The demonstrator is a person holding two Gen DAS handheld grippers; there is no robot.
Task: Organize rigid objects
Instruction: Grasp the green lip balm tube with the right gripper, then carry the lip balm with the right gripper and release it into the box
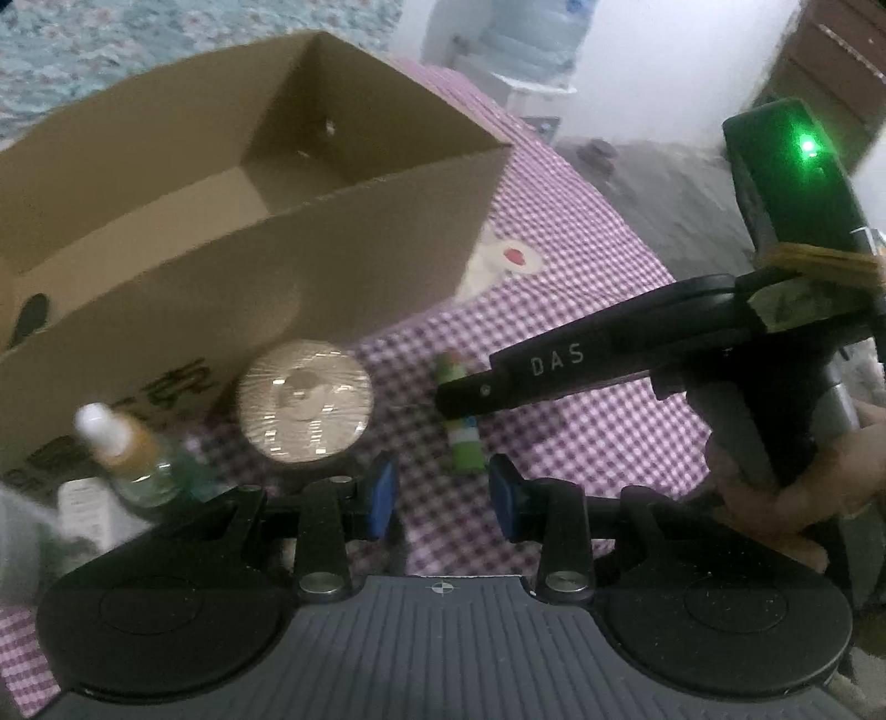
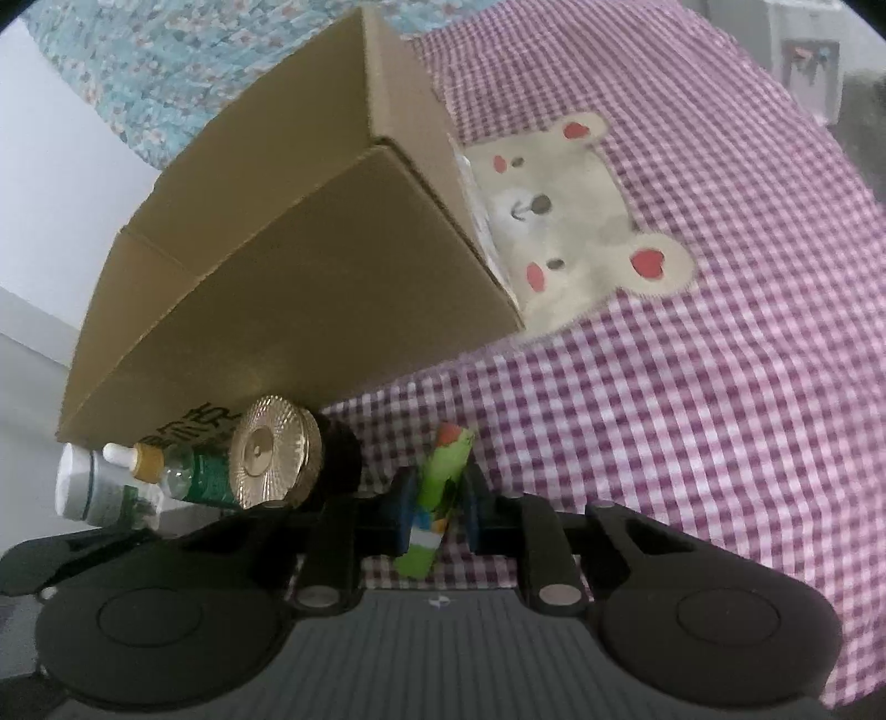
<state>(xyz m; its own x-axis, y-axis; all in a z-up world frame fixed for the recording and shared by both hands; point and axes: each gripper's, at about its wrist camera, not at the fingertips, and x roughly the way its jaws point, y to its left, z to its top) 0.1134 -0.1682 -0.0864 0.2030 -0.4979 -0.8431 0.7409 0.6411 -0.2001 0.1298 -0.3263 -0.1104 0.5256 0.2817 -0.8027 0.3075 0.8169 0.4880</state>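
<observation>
A small green tube (image 2: 437,493) with a red tip stands tilted between the blue pads (image 2: 403,512) of my right gripper (image 2: 437,512), which is shut on it. In the left wrist view the same tube (image 1: 462,443) lies under the right gripper's black fingers (image 1: 498,382). My left gripper (image 1: 443,493) hovers open over the checked cloth just short of the tube, with nothing between its pads. A round jar with a golden lid (image 1: 304,404) lies in front of the open cardboard box (image 1: 221,288). A dropper bottle (image 1: 116,443) lies left of the jar.
A white bottle (image 2: 77,487) lies at the box's left corner beside the dropper bottle (image 2: 160,465). The purple checked cloth (image 2: 692,387) with a bear patch (image 2: 554,221) spreads to the right. A hand (image 1: 786,498) holds the right gripper's handle. A water cooler (image 1: 526,50) stands behind.
</observation>
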